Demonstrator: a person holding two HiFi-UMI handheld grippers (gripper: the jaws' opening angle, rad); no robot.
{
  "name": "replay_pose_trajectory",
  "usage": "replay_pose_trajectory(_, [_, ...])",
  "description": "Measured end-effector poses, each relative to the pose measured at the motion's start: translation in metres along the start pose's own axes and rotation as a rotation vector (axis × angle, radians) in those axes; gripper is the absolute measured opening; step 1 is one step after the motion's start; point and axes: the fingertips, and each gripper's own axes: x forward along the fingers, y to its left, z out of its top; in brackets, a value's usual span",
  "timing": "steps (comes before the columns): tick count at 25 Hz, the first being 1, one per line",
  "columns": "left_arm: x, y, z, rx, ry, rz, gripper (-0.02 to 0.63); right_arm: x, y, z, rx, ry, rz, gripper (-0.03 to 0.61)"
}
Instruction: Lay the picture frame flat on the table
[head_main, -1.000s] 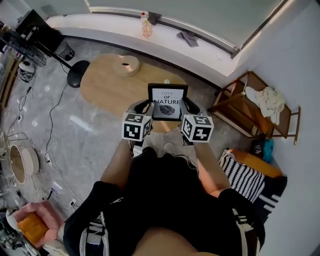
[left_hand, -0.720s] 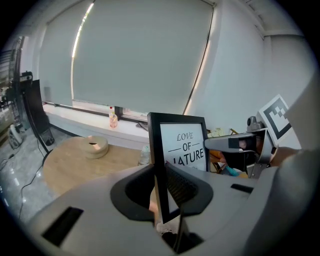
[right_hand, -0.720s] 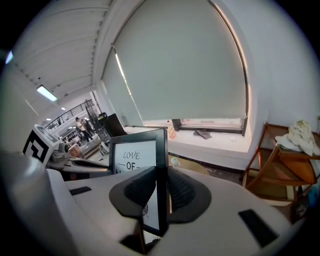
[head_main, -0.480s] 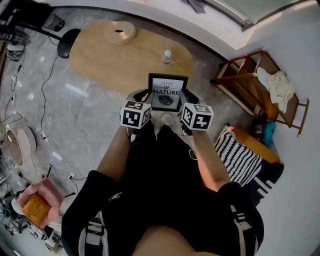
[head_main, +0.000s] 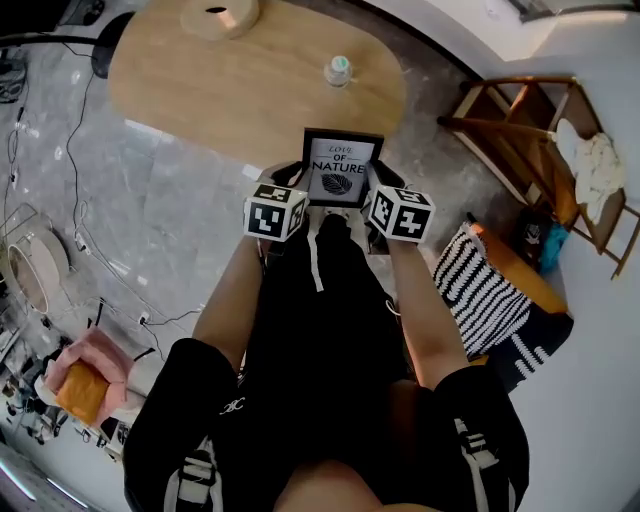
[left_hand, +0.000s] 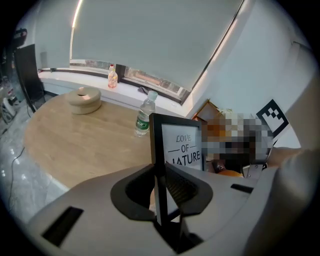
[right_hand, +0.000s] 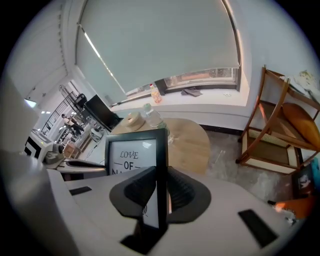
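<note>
You have one left hand-held gripper (left_hand: 161, 187), one right hand-held gripper (right_hand: 161, 192), one picture frame (head_main: 342, 168), one table (head_main: 230, 95), one bottle (head_main: 338, 70) at twelve o'clock, one round wooden dish (head_main: 218, 15) at eleven.

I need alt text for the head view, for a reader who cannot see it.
Seen from above, a person holds a black picture frame, one side edge clamped in the left gripper and the other in the right gripper, near an oval wooden table with a water bottle on it.

Between the jaws: a black matt-rimmed picture frame (head_main: 342, 170) with white paper print. Beyond them, a smooth pale wooden oval table (head_main: 230, 95) and a clear glossy plastic bottle (head_main: 338, 70).
</note>
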Motion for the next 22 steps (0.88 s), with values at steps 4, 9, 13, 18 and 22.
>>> replay_pose_trajectory(4, [0.057, 0.026, -0.010, -0.015, 0.031, -0.016, 0.080, 0.057, -0.028, -0.014, 0.034, 0.040, -0.011, 0.084])
replay_pose_trajectory(9, [0.130, 0.052, -0.022, -0.006, 0.080, -0.040, 0.078, 0.123, -0.067, -0.029, 0.061, 0.083, -0.033, 0.083])
replay_pose_trajectory(13, [0.176, 0.070, -0.031, -0.021, 0.118, -0.048, 0.078, 0.166, -0.091, -0.038, 0.081, 0.108, -0.048, 0.083])
replay_pose_trajectory(18, [0.210, 0.086, -0.041, -0.054, 0.152, -0.052, 0.078, 0.200, -0.108, -0.049, 0.126, 0.150, -0.079, 0.083])
replay_pose_trajectory(22, [0.228, 0.092, -0.051, -0.106, 0.187, -0.033, 0.077, 0.213, -0.118, -0.054, 0.118, 0.194, -0.135, 0.084])
